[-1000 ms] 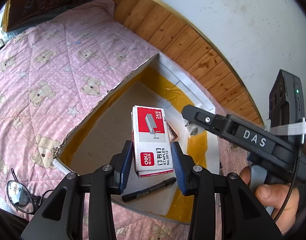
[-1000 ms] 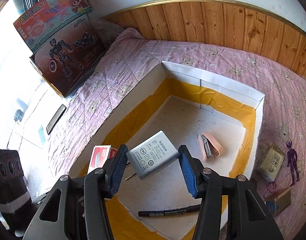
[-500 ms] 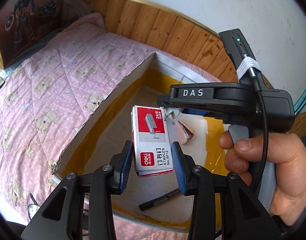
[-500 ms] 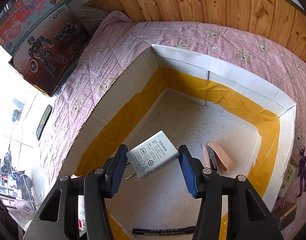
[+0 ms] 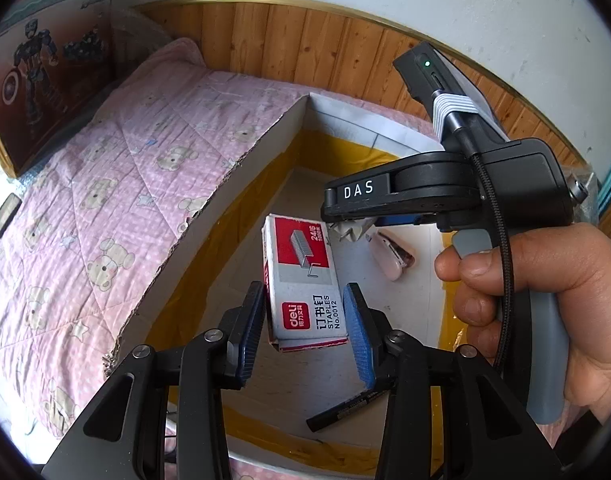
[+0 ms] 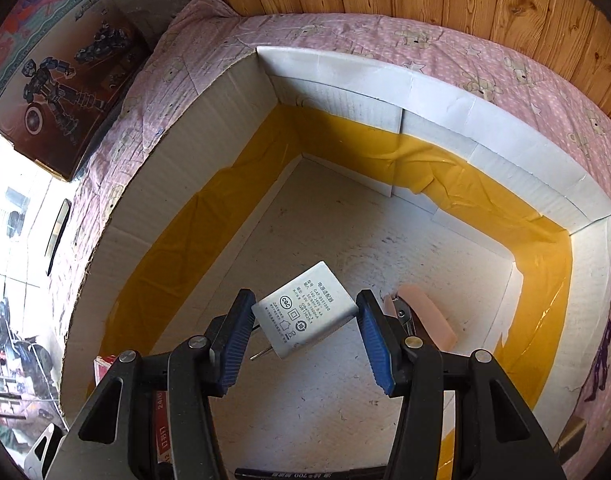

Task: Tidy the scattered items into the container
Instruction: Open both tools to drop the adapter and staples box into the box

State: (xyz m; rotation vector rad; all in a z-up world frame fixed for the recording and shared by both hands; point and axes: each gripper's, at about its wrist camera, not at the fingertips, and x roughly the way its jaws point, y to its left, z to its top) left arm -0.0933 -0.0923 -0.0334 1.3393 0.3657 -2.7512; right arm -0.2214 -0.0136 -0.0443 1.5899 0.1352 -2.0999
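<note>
My left gripper (image 5: 305, 320) is shut on a red and white staples box (image 5: 303, 280) and holds it over the open cardboard box (image 5: 241, 168) with yellow tape inside. My right gripper (image 6: 303, 332) is shut on a white power adapter (image 6: 305, 312) and holds it low inside the same cardboard box (image 6: 369, 80). The right gripper also shows in the left wrist view (image 5: 353, 220), just beyond the staples box. A pink stapler (image 6: 425, 316) and a black marker (image 5: 345, 408) lie on the box floor.
The box sits on a pink bear-print quilt (image 5: 85, 184). A toy carton (image 6: 53, 80) leans at the far left by the wooden wall panel. A purple figure (image 6: 601, 364) and a small brown box (image 6: 569, 436) lie on the quilt right of the box.
Both grippers have moved further over and down into the box with their loads. The right gripper now sits closer in front of the left one.
</note>
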